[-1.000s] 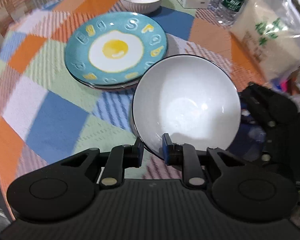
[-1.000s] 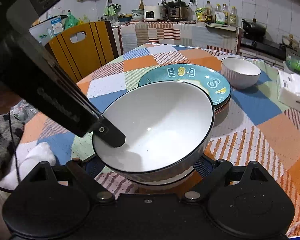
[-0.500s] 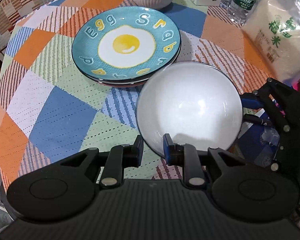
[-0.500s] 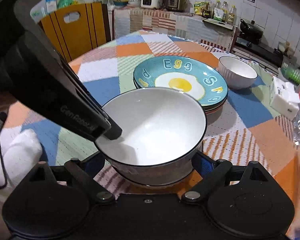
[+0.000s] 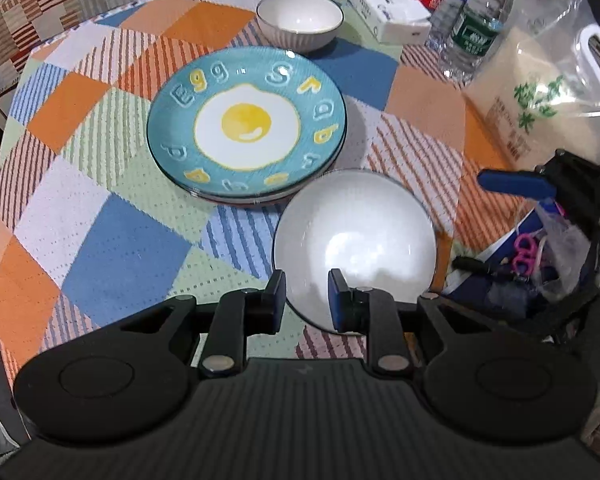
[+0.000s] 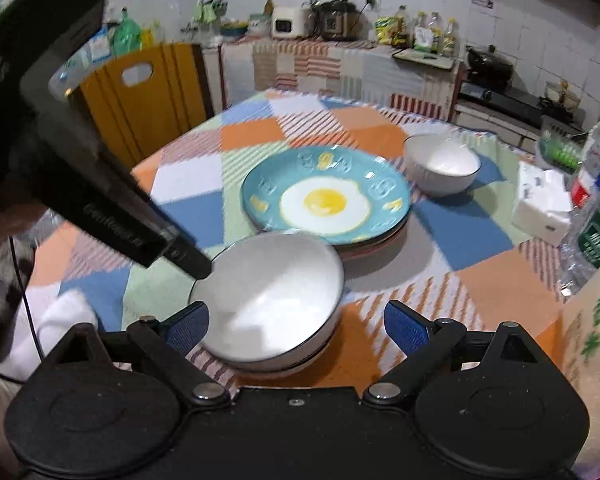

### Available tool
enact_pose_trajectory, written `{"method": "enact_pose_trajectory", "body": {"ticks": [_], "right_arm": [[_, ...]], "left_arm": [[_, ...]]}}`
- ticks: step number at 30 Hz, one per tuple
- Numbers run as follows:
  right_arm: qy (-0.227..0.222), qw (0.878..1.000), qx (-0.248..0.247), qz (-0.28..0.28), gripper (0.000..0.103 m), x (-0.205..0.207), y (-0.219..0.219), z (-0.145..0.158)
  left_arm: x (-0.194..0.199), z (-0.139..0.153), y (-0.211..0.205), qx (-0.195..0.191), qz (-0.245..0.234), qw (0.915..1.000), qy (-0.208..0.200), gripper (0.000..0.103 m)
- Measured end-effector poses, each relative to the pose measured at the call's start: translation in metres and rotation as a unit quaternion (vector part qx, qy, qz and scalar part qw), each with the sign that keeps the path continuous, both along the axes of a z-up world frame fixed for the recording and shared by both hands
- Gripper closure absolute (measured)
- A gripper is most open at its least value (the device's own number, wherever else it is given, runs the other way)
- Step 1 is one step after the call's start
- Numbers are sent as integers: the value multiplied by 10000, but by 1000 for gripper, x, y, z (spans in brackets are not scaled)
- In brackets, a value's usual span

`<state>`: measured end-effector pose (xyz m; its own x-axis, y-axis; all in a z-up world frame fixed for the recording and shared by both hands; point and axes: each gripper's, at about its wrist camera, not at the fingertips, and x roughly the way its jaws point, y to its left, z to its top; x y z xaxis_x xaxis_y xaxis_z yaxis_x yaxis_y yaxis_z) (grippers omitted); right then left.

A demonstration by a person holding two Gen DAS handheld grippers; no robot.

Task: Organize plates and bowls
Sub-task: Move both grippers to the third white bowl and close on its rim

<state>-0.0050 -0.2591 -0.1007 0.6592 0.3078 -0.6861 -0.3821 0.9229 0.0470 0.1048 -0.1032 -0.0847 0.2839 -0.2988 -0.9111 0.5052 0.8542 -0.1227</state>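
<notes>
On the round counter (image 5: pixel 112 248), covered with a woven patchwork cloth of orange, blue, green and striped squares, we see a large white bowl (image 5: pixel 354 248), glossy, smooth and round, dark-rimmed, sitting at about five o'clock from the stack of plates (image 5: pixel 246 126). The top plate is glazed teal with raised letters and a fried-egg design; its near edge lies just beside the bowl's rim. At twelve o'clock from the plates stands a small ribbed bowl (image 5: pixel 300 20), white inside.

Our left tongs (image 5: pixel 306 300) straddle the large bowl's near rim, one blue-padded finger outside, one inside; the jaws are opening and a gap shows beside the rim. In the right wrist view, the right tongs (image 6: pixel 296 322) stand wide apart on either side of the same bowl (image 6: pixel 272 296), pads clear of its wall, gripping nothing.

At two o'clock sit plastic water bottles (image 5: pixel 478 28), a tissue pack (image 5: pixel 392 20) and a clear rice bag (image 5: pixel 540 96).
</notes>
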Motion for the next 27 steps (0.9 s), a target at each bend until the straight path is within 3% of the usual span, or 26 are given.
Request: {"method": "enact_pose_trajectory", "body": {"ticks": [14, 17, 18, 20, 23, 27], "right_arm": [[-767, 9946, -144, -680, 6, 66, -46, 23], [-871, 9942, -77, -621, 6, 84, -50, 21], [-891, 9943, -17, -587, 6, 90, -52, 21], [-921, 9938, 213, -592, 6, 106, -55, 19], [-885, 9925, 538, -654, 6, 130, -57, 6], [-696, 9918, 601, -885, 6, 161, -61, -18]], "left_arm": [[62, 42, -11, -228, 127, 9990, -364, 74], [77, 45, -14, -413, 214, 9977, -501, 64], [81, 45, -17, -452, 234, 9967, -636, 57], [91, 40, -22, -548, 383, 9944, -814, 55], [114, 28, -25, -747, 684, 9915, -812, 54], [146, 13, -27, -1047, 1085, 9853, -798, 48]]}}
